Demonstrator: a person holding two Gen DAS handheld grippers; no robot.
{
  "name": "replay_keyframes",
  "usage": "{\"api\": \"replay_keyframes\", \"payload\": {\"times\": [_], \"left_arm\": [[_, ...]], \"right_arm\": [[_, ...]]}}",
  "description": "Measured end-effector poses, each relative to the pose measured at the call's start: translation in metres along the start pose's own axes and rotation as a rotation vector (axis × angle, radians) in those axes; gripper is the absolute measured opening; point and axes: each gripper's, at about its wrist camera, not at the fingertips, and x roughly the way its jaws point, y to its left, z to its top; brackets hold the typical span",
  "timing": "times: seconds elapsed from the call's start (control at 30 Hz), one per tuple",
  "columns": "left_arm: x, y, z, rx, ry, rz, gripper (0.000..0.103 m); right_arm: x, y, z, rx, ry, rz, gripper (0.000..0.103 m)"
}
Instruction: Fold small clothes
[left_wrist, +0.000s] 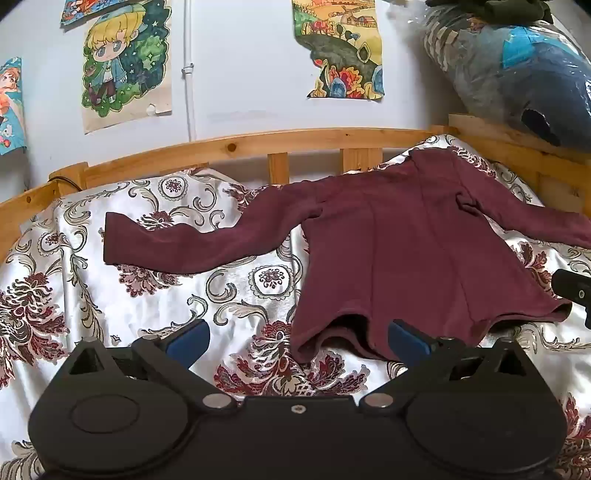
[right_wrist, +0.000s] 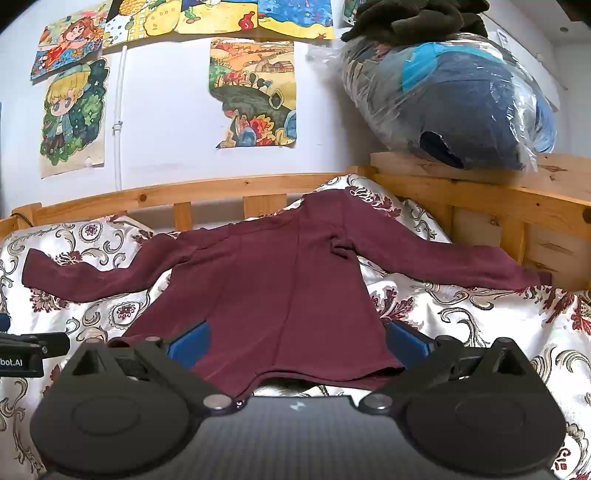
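Lying spread flat on the bed cover (left_wrist: 110, 302), sleeves out to both sides: the shirt (left_wrist: 406, 251). Hovering near the hem with jaws apart, holding nothing: left tool (left_wrist: 297, 338) and right tool (right_wrist: 297, 341). Risking a pinch of the slippery cover together with the hem, dragging both. Risking a grasp of one layer only where the hem is gaping, leaving the fold skewed. Risking uneven lifting between the two tools, bunching the left sleeve (left_wrist: 177, 243).
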Motion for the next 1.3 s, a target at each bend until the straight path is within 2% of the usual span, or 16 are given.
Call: {"api": "replay_keyframes", "payload": {"times": [1.3], "left_arm": [[-0.0014,0.0010,0.0017,-0.014,0.003,0.000,0.102]], "right_arm": [[0.0026,-0.0035,0.0005,0.007,0.003,-0.001,0.103]]}}
